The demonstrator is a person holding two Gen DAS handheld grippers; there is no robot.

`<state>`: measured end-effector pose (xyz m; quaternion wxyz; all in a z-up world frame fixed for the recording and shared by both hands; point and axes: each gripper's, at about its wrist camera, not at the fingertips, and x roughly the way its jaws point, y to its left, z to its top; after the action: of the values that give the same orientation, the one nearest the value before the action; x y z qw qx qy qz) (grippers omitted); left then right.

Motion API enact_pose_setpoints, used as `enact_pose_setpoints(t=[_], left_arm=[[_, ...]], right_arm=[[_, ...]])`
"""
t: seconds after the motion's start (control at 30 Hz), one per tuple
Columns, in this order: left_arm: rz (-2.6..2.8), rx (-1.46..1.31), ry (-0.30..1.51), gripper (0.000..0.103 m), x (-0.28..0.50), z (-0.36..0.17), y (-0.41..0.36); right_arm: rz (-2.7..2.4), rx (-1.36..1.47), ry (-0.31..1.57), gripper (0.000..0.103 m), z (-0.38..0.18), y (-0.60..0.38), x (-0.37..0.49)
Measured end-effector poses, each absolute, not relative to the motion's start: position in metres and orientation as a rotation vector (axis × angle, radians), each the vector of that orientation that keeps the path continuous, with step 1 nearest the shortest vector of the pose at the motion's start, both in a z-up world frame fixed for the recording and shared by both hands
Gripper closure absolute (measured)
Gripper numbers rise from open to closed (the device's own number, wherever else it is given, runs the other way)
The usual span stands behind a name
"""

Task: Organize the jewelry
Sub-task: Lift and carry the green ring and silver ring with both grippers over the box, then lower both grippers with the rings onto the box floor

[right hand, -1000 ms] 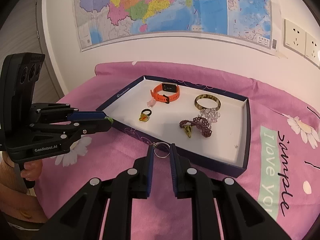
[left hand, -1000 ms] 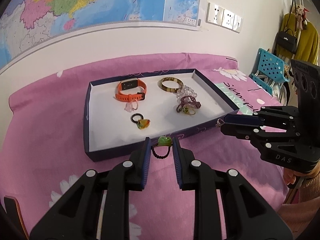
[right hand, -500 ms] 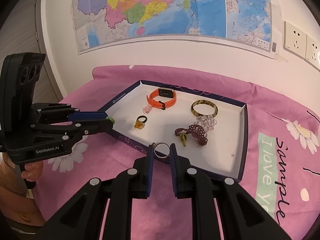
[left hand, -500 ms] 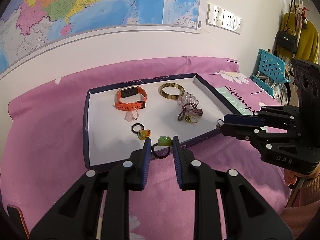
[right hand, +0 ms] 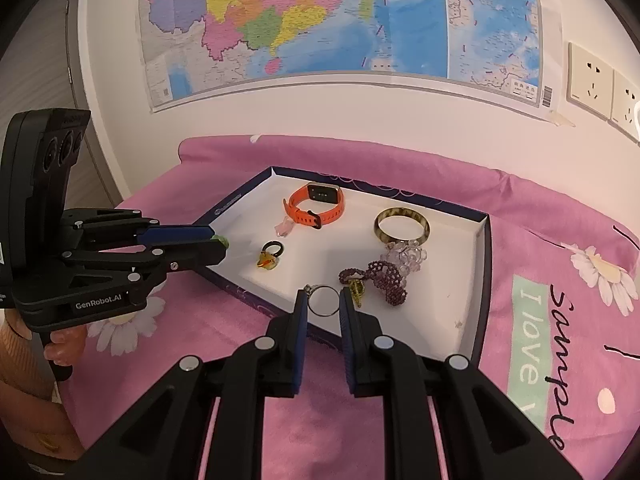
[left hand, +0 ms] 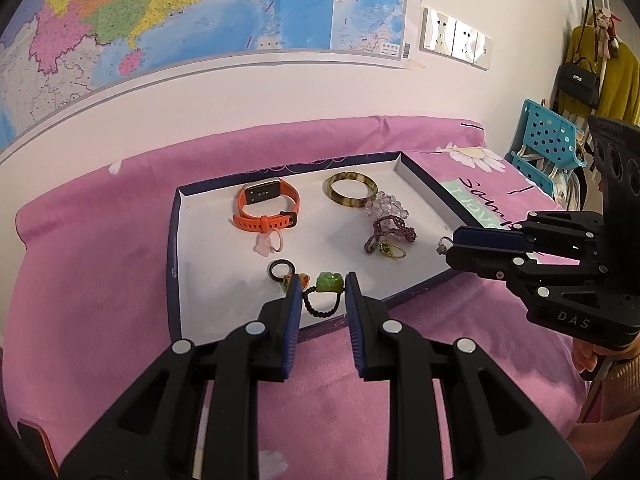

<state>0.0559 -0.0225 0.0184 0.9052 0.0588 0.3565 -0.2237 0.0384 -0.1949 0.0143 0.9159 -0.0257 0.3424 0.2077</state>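
A shallow dark-blue tray (left hand: 173, 240) with a white floor (right hand: 448, 304) lies on the pink bedspread. In it lie an orange watch (left hand: 266, 204), a tortoiseshell bangle (left hand: 351, 189), clear beads (left hand: 387, 204), a purple beaded piece (left hand: 390, 232) and a black ring with an amber charm (left hand: 280, 270). My left gripper (left hand: 320, 290) is shut on a black cord ring with a green stone (left hand: 330, 282), held over the tray's near edge. My right gripper (right hand: 323, 300) is shut on a thin silver ring (right hand: 324, 300), over the tray's near rim.
A pink floral bedspread (left hand: 100, 264) covers the surface against a white wall with a map (left hand: 180, 8). Wall sockets (left hand: 456, 42) are at the right. A blue plastic basket (left hand: 548, 140) and hanging bags and clothes (left hand: 596, 76) stand at the far right.
Both grippers have moved forward toward the tray with their rings still held; the held pieces now hang over the tray's near edge instead of over the bedspread.
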Motion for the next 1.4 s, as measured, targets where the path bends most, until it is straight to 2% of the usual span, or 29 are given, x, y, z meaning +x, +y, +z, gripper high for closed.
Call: enact_pose_setpoints(t=[1.4], left_arm=[[-0.401,0.119,0.805,0.081,0.094,-0.004,-0.031]], right_arm=[[0.404,-0.041,0.736,0.089,0.002,-0.195,0.073]])
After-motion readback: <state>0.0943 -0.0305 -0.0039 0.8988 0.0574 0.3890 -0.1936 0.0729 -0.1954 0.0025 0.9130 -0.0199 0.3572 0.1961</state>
